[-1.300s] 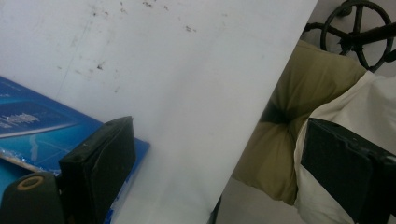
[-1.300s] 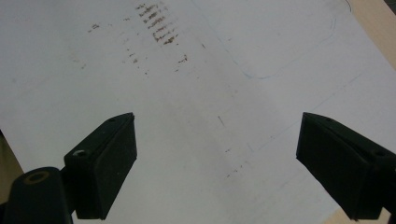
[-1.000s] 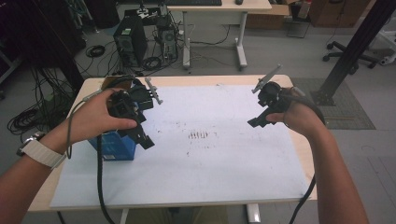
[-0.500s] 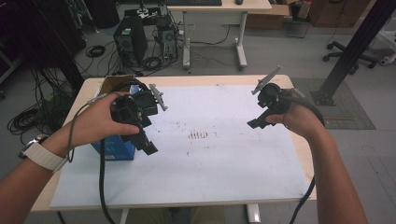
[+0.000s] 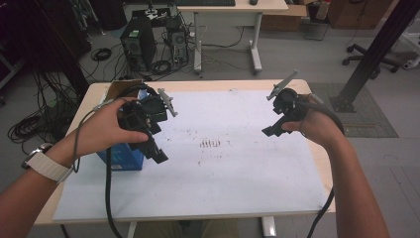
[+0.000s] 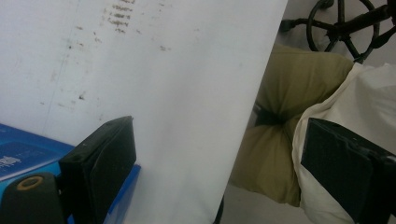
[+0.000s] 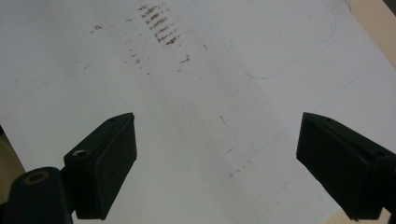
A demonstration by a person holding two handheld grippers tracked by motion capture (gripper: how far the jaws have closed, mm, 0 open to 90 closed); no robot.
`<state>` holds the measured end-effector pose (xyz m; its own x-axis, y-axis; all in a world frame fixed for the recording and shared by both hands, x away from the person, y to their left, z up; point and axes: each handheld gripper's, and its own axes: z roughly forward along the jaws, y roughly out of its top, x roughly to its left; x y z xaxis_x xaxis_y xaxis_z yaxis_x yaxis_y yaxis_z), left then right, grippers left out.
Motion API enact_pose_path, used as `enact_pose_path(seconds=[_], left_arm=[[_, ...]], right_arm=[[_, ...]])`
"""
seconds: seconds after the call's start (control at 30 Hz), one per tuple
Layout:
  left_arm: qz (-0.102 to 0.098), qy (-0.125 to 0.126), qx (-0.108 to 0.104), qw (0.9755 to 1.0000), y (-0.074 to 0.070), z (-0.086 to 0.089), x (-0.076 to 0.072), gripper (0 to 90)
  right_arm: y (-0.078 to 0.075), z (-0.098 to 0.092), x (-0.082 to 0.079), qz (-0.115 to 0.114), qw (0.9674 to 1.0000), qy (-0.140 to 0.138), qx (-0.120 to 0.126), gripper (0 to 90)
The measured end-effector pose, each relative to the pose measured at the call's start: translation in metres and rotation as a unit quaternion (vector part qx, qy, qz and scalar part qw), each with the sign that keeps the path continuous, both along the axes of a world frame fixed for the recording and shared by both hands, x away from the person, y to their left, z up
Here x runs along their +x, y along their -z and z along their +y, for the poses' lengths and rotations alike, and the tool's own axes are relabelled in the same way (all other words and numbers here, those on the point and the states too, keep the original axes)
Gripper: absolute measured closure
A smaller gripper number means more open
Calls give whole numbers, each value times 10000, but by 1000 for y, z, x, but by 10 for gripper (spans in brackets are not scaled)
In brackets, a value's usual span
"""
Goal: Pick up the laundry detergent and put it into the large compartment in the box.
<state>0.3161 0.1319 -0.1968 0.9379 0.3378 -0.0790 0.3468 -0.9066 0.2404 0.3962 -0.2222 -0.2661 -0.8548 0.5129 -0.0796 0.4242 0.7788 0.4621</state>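
**Blue box sits under the left tool**

The blue box (image 5: pixel 120 156) lies near the left edge of the surface (image 5: pixel 237 198), just beside and partly beneath the left tool (image 5: pixel 157 155), whose jaws stand wide apart and empty, pointing down toward the near edge. The right tool (image 5: pixel 270 131), also agape and empty, hovers well apart near the right edge, so the left hand (image 5: pixel 106 131) is nearer

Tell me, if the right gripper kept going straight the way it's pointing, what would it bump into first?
Probably the white sheet on the table. The right gripper has its jaws wide open with nothing between them, aimed down at bare paper near some brown smudges. Nothing else seems to be in the way.
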Motion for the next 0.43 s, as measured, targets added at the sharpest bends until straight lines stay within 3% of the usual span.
enact_pose_path(seconds=[0.43], left_arm=[[-4,-10,11,10000,1,-2,0,105]], right_arm=[[3,-4,-1,5,10000,15,38,123]])
